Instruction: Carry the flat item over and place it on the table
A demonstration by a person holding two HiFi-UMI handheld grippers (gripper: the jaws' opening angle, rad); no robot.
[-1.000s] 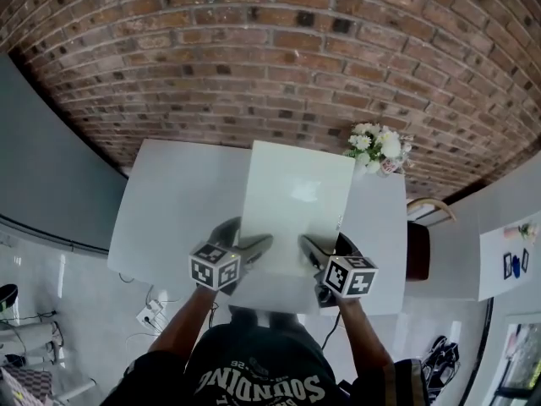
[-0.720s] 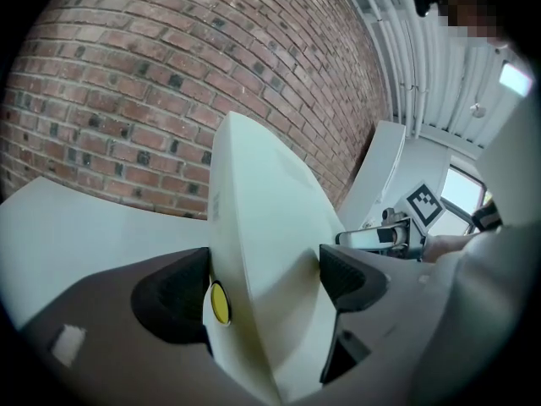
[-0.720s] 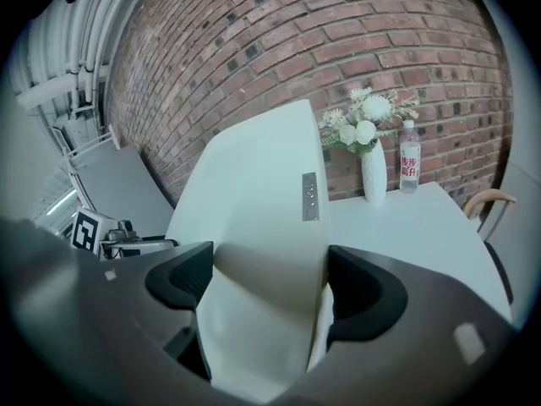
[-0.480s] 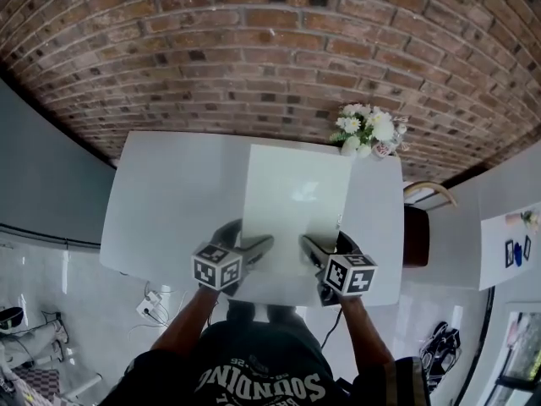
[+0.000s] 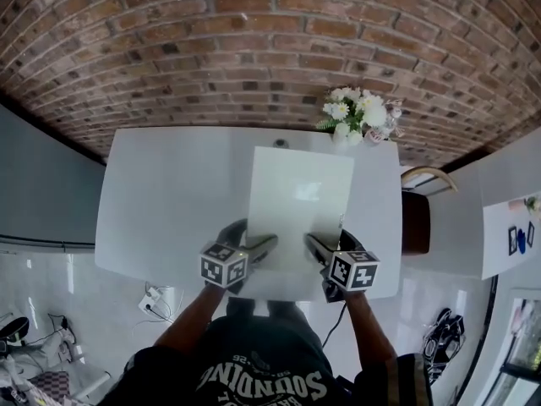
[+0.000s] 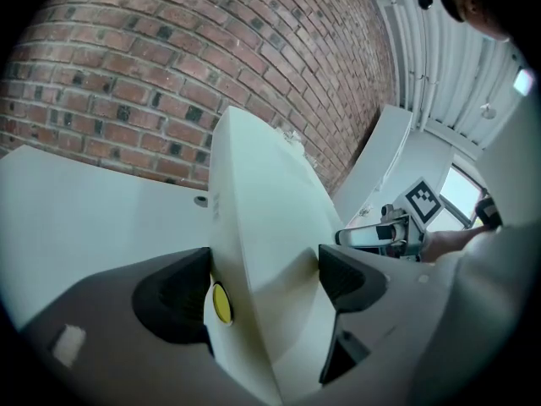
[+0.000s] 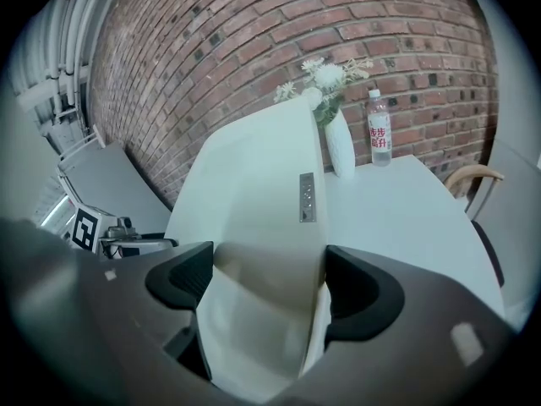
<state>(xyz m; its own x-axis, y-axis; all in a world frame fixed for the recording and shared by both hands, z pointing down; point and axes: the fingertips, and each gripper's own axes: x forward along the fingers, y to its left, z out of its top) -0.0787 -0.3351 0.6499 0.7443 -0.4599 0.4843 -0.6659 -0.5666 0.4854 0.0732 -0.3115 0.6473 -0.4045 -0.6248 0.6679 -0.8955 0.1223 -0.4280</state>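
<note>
Panel, flat, white, rectangular (image 5: pixel 297 200), is hanging over the white tabletop (image 5: pixel 161 201), its long side running away from the person toward the red brick wall (image 5: pixel 254 49). Left gripper (image 5: pixel 267 244) is clamping the panel's near edge at the left, one jaw pressing each face. Right gripper (image 5: pixel 310 243) is gripping the same near edge at the right, its jaws likewise pinching the panel. The two grippers are sitting side by side, near each other but apart. A small yellow round dot (image 6: pixel 221 303) is showing on the panel's edge beside the left gripper's jaw. A narrow grey strip (image 7: pixel 308 197) is running along the panel's right rim. Whether the far edge is touching the tabletop cannot be told. White flowers (image 5: pixel 355 112) are standing in a white vase (image 7: pixel 341 155) at the table's far right corner, a clear water bottle with a red label (image 7: pixel 379 139) just beside it.
</note>
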